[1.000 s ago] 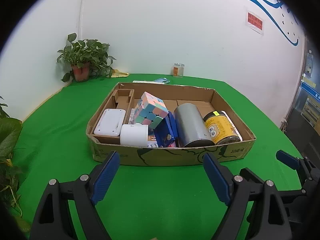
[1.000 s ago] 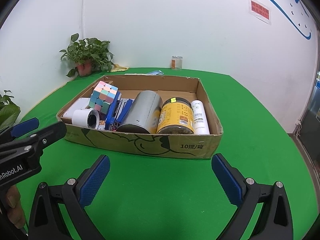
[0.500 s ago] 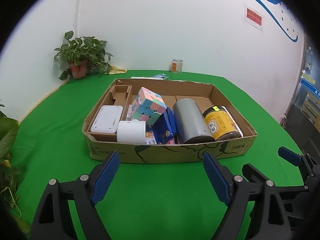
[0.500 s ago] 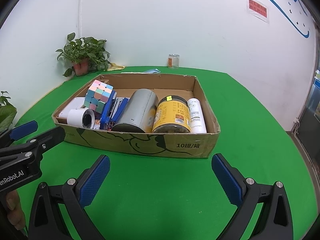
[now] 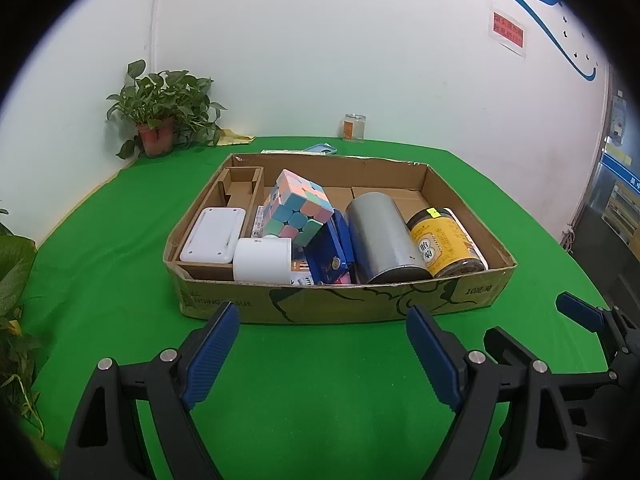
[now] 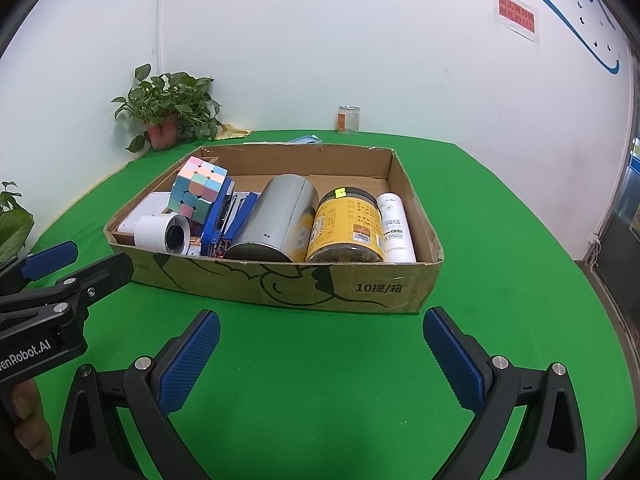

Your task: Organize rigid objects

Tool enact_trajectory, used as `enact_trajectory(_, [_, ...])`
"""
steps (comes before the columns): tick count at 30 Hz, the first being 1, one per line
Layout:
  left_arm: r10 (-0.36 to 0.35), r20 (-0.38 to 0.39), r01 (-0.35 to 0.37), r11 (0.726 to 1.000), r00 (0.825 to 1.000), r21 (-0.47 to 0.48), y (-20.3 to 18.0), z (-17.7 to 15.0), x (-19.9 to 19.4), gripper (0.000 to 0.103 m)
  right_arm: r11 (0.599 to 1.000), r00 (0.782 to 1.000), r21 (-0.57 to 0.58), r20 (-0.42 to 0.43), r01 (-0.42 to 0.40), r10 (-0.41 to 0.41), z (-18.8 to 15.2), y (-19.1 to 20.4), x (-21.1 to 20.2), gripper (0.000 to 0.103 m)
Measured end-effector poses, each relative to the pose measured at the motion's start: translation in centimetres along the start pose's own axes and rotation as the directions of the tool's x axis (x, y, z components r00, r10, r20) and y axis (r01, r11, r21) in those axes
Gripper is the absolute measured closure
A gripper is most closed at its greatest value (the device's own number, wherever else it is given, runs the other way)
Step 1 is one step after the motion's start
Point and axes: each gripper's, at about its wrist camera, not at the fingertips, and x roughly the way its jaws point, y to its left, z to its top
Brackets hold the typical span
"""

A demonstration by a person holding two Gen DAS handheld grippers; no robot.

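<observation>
Both my grippers, left gripper (image 5: 322, 344) and right gripper (image 6: 320, 346), spread and empty short of the cardboard box's (image 6: 304, 284) near wall; grey can (image 6: 276, 220) lies lengthwise front-to-back, centre-box, right gripper nearer.

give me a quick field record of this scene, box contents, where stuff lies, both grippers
surface: green table
container: open cardboard box
left end of box: white flat device, white roll lying on its side
middle: pastel puzzle cube tilted, propped on a blue stapler
right of middle: grey can lying down
beside it: yellow jar lying down
right end: white bottle lying down
left gripper: open, empty, short of box
right gripper: open, empty, short of box
</observation>
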Motion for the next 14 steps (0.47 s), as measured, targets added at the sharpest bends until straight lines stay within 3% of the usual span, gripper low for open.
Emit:
enact_trajectory(6, [0.003, -0.016, -0.003, 1.0, 1.0, -0.004, 0.03, -0.22, 0.25, 0.017, 1.0, 1.0, -0.002, 0.001, 0.003, -0.003, -0.02, 0.13, 0.03, 0.001])
enact_trajectory(10, [-0.033, -0.017, 0.032, 0.999, 0.999, -0.036, 0.48, -0.33, 0.27, 0.017, 1.0, 1.0, -0.003, 0.003, 0.005, -0.005, -0.08, 0.29, -0.01, 0.001])
enact_trajectory(14, [-0.007, 0.0, 0.007, 0.999, 1.0, -0.041, 0.75, -0.42, 0.08, 0.017, 1.0, 1.0, -0.003, -0.003, 0.006, -0.006, -0.16, 0.33, 0.07, 0.001])
